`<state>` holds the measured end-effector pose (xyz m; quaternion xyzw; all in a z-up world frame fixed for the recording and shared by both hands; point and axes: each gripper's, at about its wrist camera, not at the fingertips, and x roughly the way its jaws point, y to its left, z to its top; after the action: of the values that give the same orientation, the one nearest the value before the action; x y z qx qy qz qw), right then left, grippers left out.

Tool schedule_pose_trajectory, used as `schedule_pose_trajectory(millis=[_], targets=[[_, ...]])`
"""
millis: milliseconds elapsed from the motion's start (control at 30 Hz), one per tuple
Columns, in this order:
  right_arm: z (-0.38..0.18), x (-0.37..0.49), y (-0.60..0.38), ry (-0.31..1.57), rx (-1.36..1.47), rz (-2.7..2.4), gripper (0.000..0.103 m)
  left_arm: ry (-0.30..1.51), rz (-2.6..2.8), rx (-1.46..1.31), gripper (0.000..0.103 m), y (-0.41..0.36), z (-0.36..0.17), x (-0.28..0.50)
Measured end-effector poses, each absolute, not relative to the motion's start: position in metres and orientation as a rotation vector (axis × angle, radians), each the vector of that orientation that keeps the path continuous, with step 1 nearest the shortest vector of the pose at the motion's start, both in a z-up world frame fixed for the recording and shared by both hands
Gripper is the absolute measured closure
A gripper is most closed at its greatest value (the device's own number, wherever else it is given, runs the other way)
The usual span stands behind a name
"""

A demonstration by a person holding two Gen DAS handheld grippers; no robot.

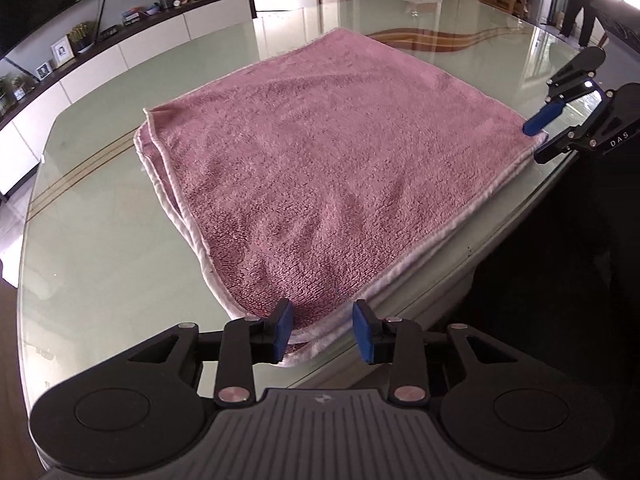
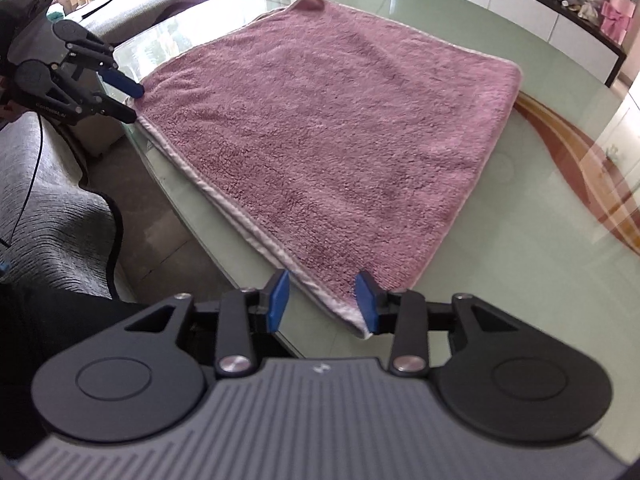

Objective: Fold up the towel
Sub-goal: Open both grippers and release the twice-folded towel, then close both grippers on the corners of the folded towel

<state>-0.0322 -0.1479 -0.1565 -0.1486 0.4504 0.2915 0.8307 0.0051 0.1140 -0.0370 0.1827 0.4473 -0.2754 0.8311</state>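
A pink towel [image 1: 320, 168] with a white hem lies folded in layers on the glass table [image 1: 100, 240]. My left gripper [image 1: 322, 330] is open, its blue pads either side of the towel's near corner at the table's front edge. My right gripper [image 2: 322, 300] is open around the other front corner of the towel [image 2: 340, 140]. The right gripper also shows in the left wrist view [image 1: 538, 136] at the towel's right corner. The left gripper shows in the right wrist view [image 2: 134, 102] at the far left corner.
The table's front edge [image 1: 460, 276] runs just under both held corners. A grey sofa [image 2: 52, 232] sits below the table edge. A low white cabinet [image 1: 100, 64] with small items stands beyond the table. A person [image 1: 584, 4] stands far back.
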Motion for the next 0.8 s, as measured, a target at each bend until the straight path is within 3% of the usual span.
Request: schedule_pose_trajectory(millis=[300, 800], targets=[[-0.1585, -0.0303, -0.1451, 0.965, -0.333, 0.656, 0.050, 0.964, -0.635, 0.438, 0.056, 0.1103, -0.0383, 0.0075], [-0.1590, -0.0297, -0.1436, 0.973, -0.347, 0.665, 0.050, 0.974, -0.649, 0.450, 0.055, 0.1092, -0.0373, 0.0104]])
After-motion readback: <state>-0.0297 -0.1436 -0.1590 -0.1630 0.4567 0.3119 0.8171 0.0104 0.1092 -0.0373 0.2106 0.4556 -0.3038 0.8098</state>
